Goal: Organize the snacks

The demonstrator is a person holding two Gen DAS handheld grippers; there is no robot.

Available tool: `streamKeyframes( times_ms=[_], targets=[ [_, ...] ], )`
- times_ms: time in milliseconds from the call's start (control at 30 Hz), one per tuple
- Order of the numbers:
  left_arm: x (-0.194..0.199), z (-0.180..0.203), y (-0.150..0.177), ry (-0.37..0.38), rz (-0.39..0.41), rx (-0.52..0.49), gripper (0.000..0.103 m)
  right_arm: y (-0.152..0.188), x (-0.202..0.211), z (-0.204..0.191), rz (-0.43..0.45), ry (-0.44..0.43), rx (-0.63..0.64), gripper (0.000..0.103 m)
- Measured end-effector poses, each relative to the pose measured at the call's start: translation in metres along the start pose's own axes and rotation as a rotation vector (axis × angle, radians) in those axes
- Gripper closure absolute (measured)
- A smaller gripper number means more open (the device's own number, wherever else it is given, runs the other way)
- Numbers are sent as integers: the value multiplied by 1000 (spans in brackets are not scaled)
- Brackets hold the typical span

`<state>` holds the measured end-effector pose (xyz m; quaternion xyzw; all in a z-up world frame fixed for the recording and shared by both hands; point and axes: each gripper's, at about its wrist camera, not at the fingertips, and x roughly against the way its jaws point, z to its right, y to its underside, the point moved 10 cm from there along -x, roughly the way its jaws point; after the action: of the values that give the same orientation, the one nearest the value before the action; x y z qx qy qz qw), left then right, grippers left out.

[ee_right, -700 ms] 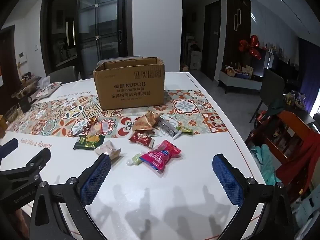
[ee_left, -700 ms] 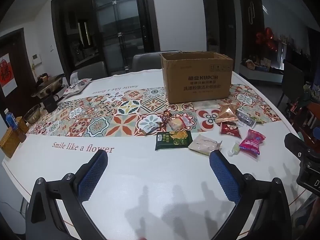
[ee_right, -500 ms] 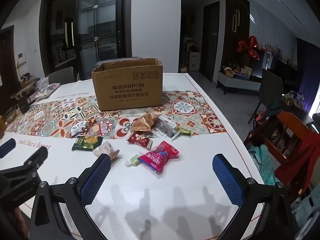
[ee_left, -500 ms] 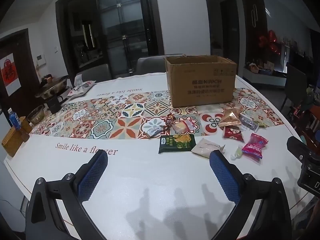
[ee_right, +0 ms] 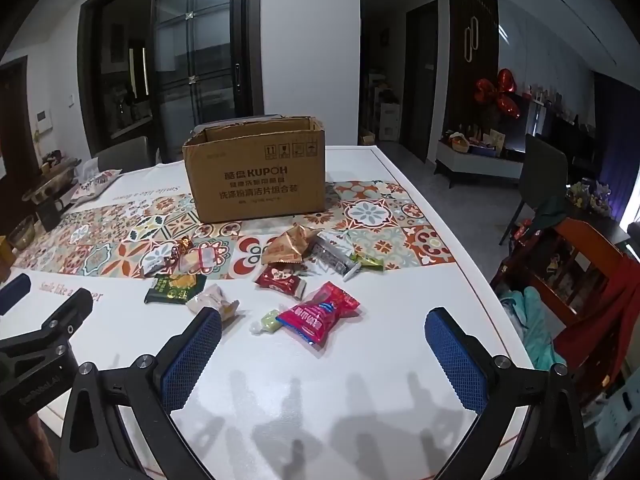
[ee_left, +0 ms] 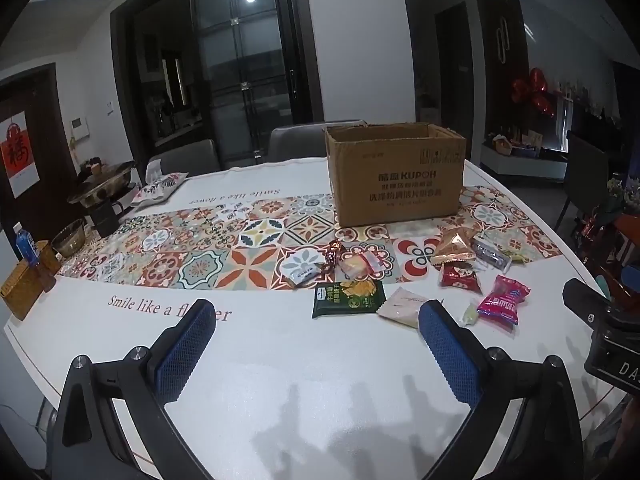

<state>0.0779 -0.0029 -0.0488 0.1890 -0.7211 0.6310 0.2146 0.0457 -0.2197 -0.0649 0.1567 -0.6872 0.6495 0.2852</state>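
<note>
Right wrist view: right gripper (ee_right: 322,354), jaws spread and empty, hovers above the table (ee_right: 360,392); pink snack packet (ee_right: 320,314) lies at 12 o'clock, open cardboard box (ee_right: 256,176) beyond, presumably the destination. Left gripper (ee_left: 316,344) likewise spread, empty.

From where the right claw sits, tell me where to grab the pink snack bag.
Take the pink snack bag across its puffy middle, coming straight down from above. It lies flat on the table, apart from the other packets, and the open right claw probably spans its narrow width.
</note>
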Motion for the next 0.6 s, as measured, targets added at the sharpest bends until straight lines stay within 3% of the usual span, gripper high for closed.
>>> streamKeyframes(
  times_ms=[600],
  targets=[
    [2, -1, -4, 2, 18, 1, 0, 1, -2, -1, -1, -4, -2, 0]
  ],
)
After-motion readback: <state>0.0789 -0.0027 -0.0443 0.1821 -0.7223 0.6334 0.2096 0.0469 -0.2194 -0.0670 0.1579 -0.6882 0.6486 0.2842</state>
